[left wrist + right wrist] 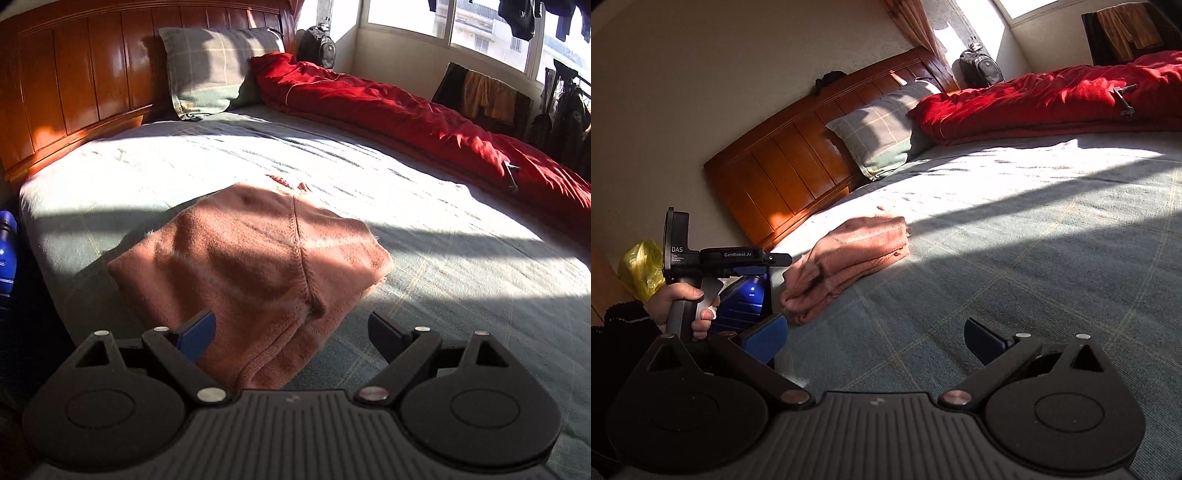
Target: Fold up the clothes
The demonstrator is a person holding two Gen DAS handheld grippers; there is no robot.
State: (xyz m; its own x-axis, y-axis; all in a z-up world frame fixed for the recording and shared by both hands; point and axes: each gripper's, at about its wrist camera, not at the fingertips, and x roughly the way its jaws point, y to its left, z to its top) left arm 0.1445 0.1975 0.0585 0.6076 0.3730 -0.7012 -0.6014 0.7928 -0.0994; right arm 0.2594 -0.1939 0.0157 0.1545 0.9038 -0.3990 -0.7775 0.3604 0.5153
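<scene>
A pink fleecy garment [251, 273] lies folded into a compact stack on the grey-green bedsheet [461, 266], near the bed's left edge. My left gripper [291, 332] hovers open just over the garment's near corner, nothing between its fingers. In the right wrist view the same folded garment [846, 258] sits ahead and to the left. My right gripper [875, 339] is open above bare sheet [1034, 277], well short of the garment. The left gripper [775, 258] shows there too, held by a hand [687, 306] beside the bed.
A red quilt [424, 122] lies bunched along the far side of the bed. A checked pillow [214, 70] leans on the wooden headboard [74, 92]. A black backpack [317, 42] stands in the corner. A blue object [7, 251] and a yellow bag [642, 269] sit beside the bed's left edge.
</scene>
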